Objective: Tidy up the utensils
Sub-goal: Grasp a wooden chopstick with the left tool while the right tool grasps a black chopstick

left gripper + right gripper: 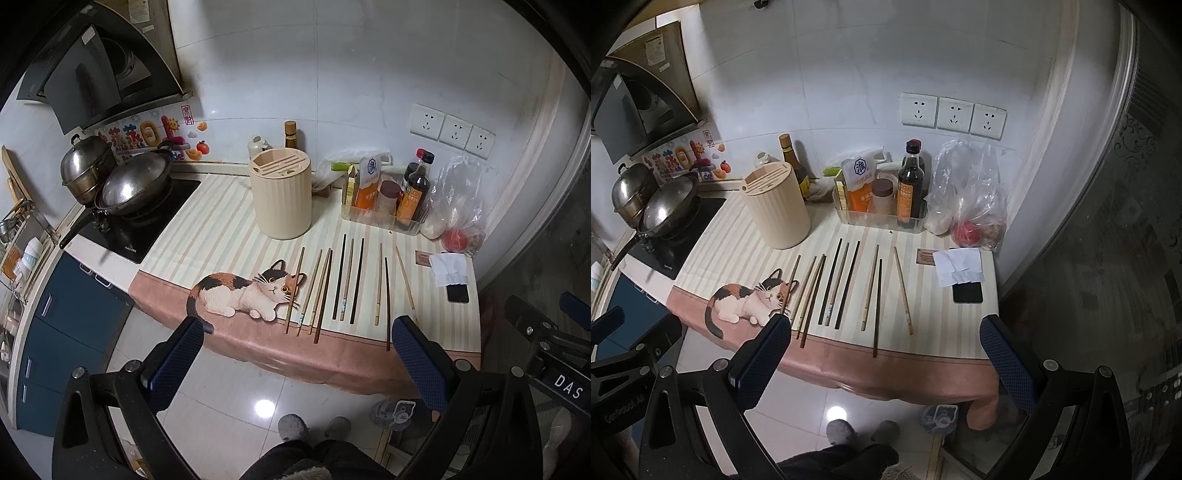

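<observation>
Several chopsticks point(345, 284), light and dark wood, lie side by side on the striped cloth with a cat print; they also show in the right wrist view point(846, 284). A cream ribbed utensil holder point(280, 194) with slotted top stands behind them, also in the right wrist view point(777, 205). My left gripper point(299, 332) is open and empty, held off the table's front edge above the floor. My right gripper point(886, 332) is open and empty, also before the front edge. The right gripper shows at the right edge of the left wrist view point(546, 332).
A clear bin of sauce bottles and packets point(388, 199) and a plastic bag with a tomato point(458, 214) stand at the back right. A phone under paper point(452, 277) lies at right. A wok and pot point(129, 184) sit on the stove at left.
</observation>
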The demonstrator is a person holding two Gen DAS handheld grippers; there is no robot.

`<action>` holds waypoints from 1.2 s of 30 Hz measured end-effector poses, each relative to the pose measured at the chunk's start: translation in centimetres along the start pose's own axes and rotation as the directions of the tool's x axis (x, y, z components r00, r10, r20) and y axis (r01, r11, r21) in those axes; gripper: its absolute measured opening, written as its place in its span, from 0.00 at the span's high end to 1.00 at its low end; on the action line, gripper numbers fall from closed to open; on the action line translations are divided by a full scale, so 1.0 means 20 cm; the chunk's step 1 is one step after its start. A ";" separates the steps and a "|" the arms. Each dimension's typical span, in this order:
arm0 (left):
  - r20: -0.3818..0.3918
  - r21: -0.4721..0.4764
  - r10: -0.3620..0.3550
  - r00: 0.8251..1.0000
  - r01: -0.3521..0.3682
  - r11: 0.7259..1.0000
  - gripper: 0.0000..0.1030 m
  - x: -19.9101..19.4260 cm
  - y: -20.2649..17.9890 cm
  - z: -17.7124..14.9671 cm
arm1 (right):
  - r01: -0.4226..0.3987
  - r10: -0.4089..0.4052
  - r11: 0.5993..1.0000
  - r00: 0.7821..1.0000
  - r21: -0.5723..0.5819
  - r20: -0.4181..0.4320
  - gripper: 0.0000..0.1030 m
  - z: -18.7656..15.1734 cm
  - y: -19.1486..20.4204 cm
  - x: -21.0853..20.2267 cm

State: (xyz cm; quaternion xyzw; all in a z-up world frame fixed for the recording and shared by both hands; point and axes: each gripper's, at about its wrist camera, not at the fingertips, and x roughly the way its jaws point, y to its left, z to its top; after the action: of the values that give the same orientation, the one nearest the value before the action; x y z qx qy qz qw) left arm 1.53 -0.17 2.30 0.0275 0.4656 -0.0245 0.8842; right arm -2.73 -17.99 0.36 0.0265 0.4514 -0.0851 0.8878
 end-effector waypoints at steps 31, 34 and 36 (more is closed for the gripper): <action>-0.230 0.047 0.046 0.972 -0.036 0.998 0.39 1.48 0.27 0.08 | 0.005 0.037 0.979 0.978 0.202 -0.204 0.45 -0.02 -0.05 1.24; -0.312 0.070 0.034 0.950 -0.013 0.997 0.61 1.69 0.21 0.06 | -0.007 0.061 0.980 0.961 0.198 -0.270 0.57 -0.02 -0.08 1.45; -0.357 0.092 0.033 0.933 0.000 0.996 0.64 1.82 0.16 0.05 | -0.013 0.080 0.978 0.944 0.206 -0.319 0.61 -0.02 -0.10 1.59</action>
State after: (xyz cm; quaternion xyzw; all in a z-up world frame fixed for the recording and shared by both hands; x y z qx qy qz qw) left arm 23.14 2.28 -26.99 0.0753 0.6171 -0.0327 0.7826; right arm 15.04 -23.87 -25.46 0.1404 0.5802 -0.1035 0.7956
